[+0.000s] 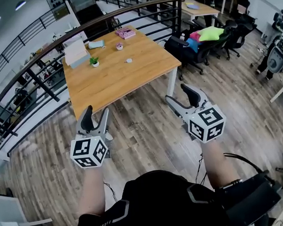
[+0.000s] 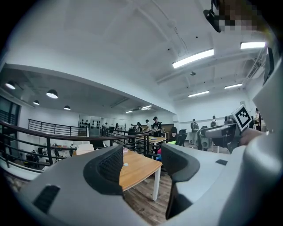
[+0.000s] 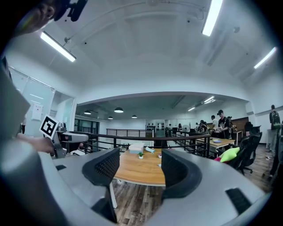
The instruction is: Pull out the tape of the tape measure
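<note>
At twelve o'clock stands the light wooden table [image 1: 114,80]; the left gripper [image 1: 96,115] and right gripper [image 1: 180,94], both wide and empty, should step closer first.

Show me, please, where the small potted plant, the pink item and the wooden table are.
small potted plant [image 1: 94,61]: head view, on its green leaves.
pink item [image 1: 125,33]: head view, on its top face.
wooden table [image 1: 124,79]: head view, on a bare part of its top.

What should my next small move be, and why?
Probably step toward the wooden table: the left tongs and right tongs hang open and empty over the floor, short of it. The small white round object on it, possibly the tape measure, looks out of reach.
</note>
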`<state>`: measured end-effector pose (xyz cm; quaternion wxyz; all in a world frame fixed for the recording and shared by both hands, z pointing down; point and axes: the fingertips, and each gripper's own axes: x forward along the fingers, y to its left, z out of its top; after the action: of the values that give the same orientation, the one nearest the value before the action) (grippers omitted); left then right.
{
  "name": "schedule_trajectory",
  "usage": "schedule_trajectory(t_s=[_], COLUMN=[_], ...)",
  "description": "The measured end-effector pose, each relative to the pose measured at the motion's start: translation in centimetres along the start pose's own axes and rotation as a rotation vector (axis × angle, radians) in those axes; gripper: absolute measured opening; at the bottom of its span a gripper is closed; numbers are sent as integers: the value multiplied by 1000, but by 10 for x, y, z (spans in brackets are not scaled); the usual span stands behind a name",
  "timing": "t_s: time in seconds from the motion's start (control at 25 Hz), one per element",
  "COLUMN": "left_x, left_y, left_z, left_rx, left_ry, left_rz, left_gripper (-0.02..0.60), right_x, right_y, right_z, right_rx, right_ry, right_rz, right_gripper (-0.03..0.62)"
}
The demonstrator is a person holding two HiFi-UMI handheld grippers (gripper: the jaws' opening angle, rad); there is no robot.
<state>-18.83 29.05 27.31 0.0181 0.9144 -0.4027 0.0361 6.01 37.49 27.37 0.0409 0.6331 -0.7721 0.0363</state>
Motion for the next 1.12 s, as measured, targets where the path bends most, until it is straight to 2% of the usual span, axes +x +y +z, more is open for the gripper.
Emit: schedule_trajectory(t_s=[0.24, 0.56, 0.88, 1.12], left_x=[17, 66, 144, 200], left_y=[-19, -7, 59, 117], left_z=[-4, -12, -3, -3], left_rx=[18, 24, 14, 6], left_ry=[14, 27, -8, 8], left_rz=[14, -21, -54, -93], left_gripper=[268, 268, 268, 268], right_x=[4, 42, 127, 199], right_y=[-24, -52, -72, -78], right_z=[-7, -19, -5, 5], right_rx=[11, 38, 11, 9], right_ry=[-9, 0, 15, 45], right_rz=[37, 24, -20, -49], right_gripper=[302, 299, 301, 301])
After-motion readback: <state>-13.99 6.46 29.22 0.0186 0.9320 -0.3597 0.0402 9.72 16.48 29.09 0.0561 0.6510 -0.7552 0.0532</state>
